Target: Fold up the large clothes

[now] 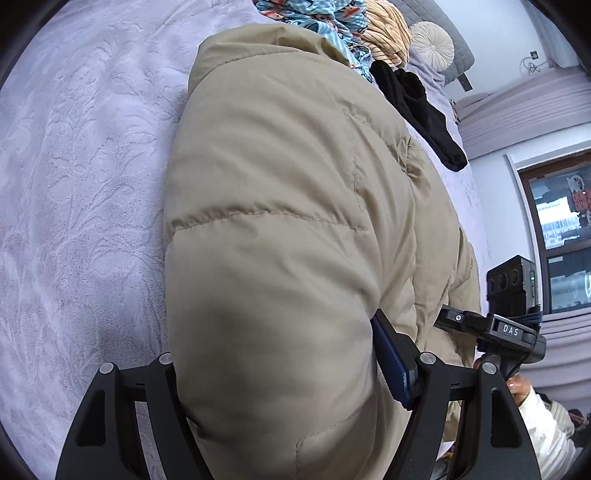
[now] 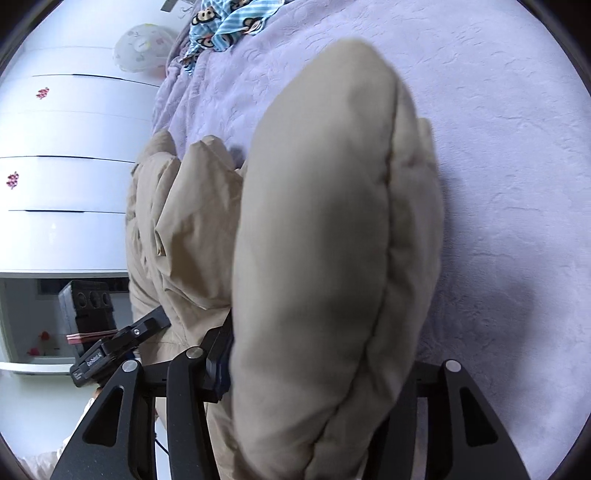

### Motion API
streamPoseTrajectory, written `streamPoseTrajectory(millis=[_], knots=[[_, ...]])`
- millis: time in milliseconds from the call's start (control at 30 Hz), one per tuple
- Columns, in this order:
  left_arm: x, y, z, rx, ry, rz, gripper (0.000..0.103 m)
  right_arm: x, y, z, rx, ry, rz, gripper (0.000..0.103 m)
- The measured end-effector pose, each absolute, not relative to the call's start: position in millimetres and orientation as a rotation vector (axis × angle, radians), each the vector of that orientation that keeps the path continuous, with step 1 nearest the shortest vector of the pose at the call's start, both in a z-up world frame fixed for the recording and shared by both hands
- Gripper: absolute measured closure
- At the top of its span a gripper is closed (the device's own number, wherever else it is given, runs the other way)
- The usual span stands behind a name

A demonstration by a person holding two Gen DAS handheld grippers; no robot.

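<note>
A lavender bedspread (image 1: 74, 184) with an embossed leaf pattern is spread over the bed, and on it a large beige padded jacket (image 1: 280, 206) is lifted and bunched, filling the middle of both wrist views. The jacket is judged to be light for its bulk, soft and springy, with a smooth shell that is likely to slip; it will puff back up unless pressed flat. A hold is best taken at a hem, cuff or quilted seam, where the fabric is thinner and firmer, not on the puffed panels.

A thick roll of the jacket is held between the jaws of the left gripper (image 1: 280, 373), which are clamped on it while standing wide. The right gripper (image 2: 317, 376) has a similar padded fold between its jaws; whether the pads press on it at this instant cannot be told, since the far finger is buried under fabric.

At the head of the bed lie a blue monkey-print cloth (image 1: 314, 18), a tan striped garment (image 1: 388, 37), a black garment (image 1: 417, 110) and a round cushion (image 1: 432, 44).

The jacket's full outline, sleeves and zip are hidden by its own folds, the lower hem is cut off by the frame edge, and the right view is blurred.
</note>
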State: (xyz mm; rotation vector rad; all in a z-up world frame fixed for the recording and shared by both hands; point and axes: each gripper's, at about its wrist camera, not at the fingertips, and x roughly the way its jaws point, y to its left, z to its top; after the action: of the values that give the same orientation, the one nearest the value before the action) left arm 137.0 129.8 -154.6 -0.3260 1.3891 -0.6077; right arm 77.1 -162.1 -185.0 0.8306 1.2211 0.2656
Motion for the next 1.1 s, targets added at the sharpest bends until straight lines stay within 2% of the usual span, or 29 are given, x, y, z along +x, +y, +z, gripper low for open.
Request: streamPoseTrajectory(millis=[233, 300, 333, 367, 567, 800, 933, 1100], knots=[[131.9, 128.7, -120.7, -0.229, 1.278, -0.501, 0.026, 29.5, -200.4, -152.2, 0.704, 1.167, 0.047, 0.047], [133.0, 133.8, -107.7, -0.203, 1.21, -0.474, 0.026, 17.6, -204.1, -130.9, 0.672, 1.121, 0.008, 0.063], [134.3, 135.1, -100.8, -0.195, 1.179, -0.469, 0.026, 12.7, -203.8, -121.6, 0.666, 1.102, 0.007, 0.08], [137.7, 132.1, -93.1, -0.19, 1.149, -0.468, 0.026, 7.9, -207.8, -113.8, 0.665, 1.083, 0.014, 0.082], [169.0, 89.7, -91.9, -0.083, 1.137, -0.496, 0.026, 23.3, -127.1, -77.4, 0.58, 1.064, 0.168, 0.083], [149.6, 38.5, -114.7, 0.195, 1.105, -0.502, 0.026, -4.0, -77.9, -128.0, 0.432, 1.25, 0.138, 0.083], [143.1, 44.1, -106.0, 0.189, 1.114, -0.512, 0.026, -24.0, -82.6, -155.9, 0.482, 1.315, 0.08, 0.087], [116.4, 65.6, -85.4, 0.203, 1.099, -0.499, 0.026, -25.7, -80.1, -162.1, 0.507, 1.325, 0.062, 0.087]])
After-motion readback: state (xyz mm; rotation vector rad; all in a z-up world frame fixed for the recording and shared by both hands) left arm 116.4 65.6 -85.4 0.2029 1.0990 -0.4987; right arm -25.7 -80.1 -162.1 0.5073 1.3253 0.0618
